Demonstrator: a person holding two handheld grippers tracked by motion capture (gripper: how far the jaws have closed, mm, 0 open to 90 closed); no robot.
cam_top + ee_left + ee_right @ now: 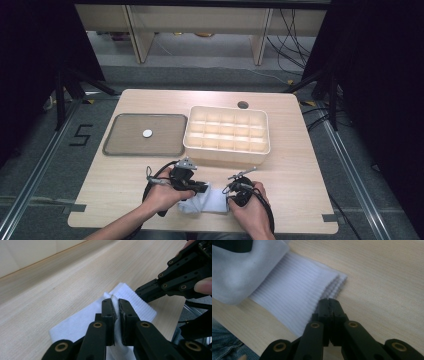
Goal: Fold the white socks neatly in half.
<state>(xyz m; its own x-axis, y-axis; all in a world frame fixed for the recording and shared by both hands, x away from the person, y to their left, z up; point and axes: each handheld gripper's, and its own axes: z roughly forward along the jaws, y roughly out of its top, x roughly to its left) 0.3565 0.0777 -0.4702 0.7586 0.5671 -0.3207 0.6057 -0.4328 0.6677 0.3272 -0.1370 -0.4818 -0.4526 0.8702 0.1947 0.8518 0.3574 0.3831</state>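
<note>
The sock (207, 201) at the table's (300, 165) near edge is soft and limp: your left gripper (117, 305) pinches a fold, your right gripper (329, 302) clamps the ribbed cuff's edge.

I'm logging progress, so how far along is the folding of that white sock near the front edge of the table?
Done: the white sock lies doubled over on the table. In hand: the left gripper pinches a fold of it, and the right gripper is closed at its ribbed cuff. Left, probably: moving it to the divided box, whose compartments look unfilled.
</note>
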